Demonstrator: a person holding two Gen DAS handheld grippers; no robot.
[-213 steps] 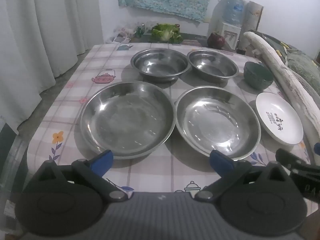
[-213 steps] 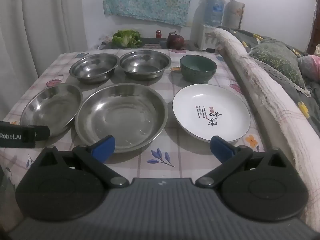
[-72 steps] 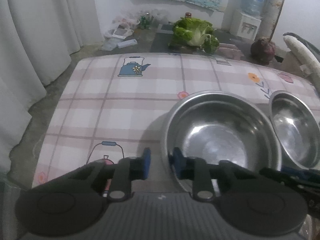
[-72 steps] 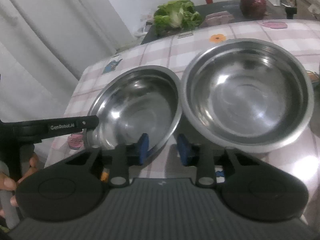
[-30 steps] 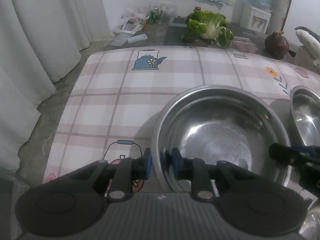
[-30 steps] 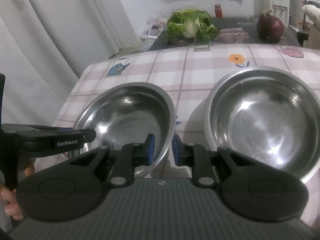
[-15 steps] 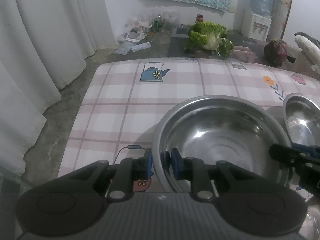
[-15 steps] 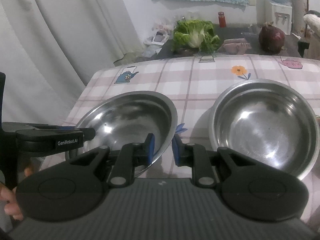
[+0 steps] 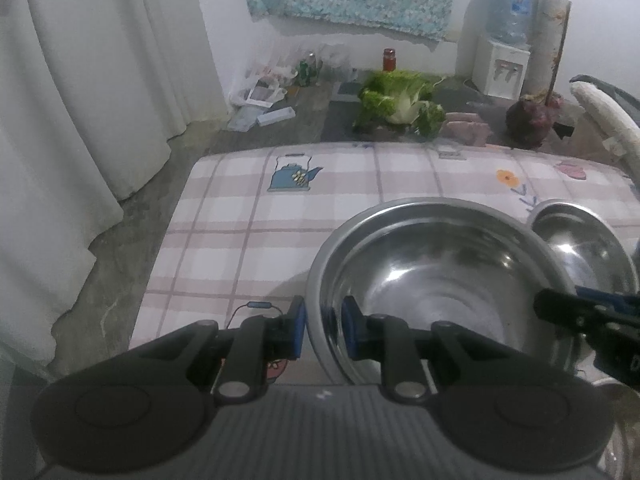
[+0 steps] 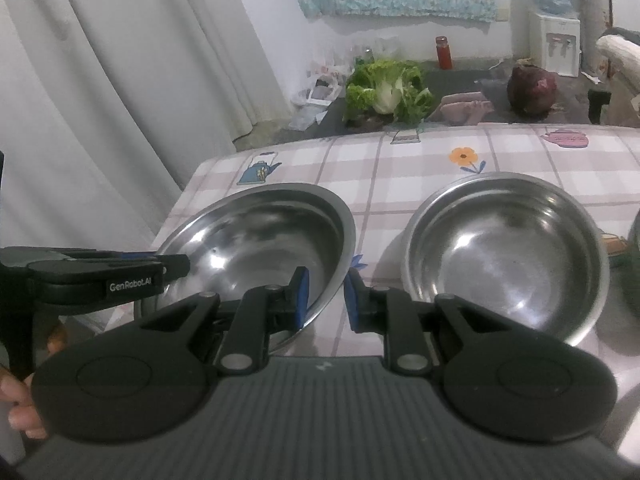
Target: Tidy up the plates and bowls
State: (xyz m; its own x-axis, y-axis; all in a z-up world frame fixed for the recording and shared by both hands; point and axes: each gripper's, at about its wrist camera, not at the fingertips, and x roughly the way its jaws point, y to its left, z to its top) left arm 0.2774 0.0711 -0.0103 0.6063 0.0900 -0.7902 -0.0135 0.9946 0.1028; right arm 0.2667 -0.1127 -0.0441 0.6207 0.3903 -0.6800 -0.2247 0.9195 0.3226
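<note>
A steel bowl (image 9: 436, 276) is held up off the checked tablecloth (image 9: 240, 216) by both grippers. My left gripper (image 9: 323, 326) is shut on its left rim. My right gripper (image 10: 326, 292) is shut on the same bowl's (image 10: 260, 240) right rim. The bowl is tilted a little. A second steel bowl (image 10: 504, 252) sits on the cloth to its right; it also shows at the right edge of the left wrist view (image 9: 580, 248). The right gripper's body shows in the left wrist view (image 9: 592, 316), and the left gripper's arm in the right wrist view (image 10: 100, 272).
White curtains (image 9: 80, 100) hang at the left beyond the table edge. Behind the table lie a lettuce (image 9: 400, 100), a dark round vegetable (image 10: 532, 88) and a water dispenser (image 9: 504, 48). A dark green bowl's edge (image 10: 634, 272) shows at far right.
Both grippers have closed on the left steel bowl's rim and raised it; over the last second the bowl rose further and the view drew back from the table.
</note>
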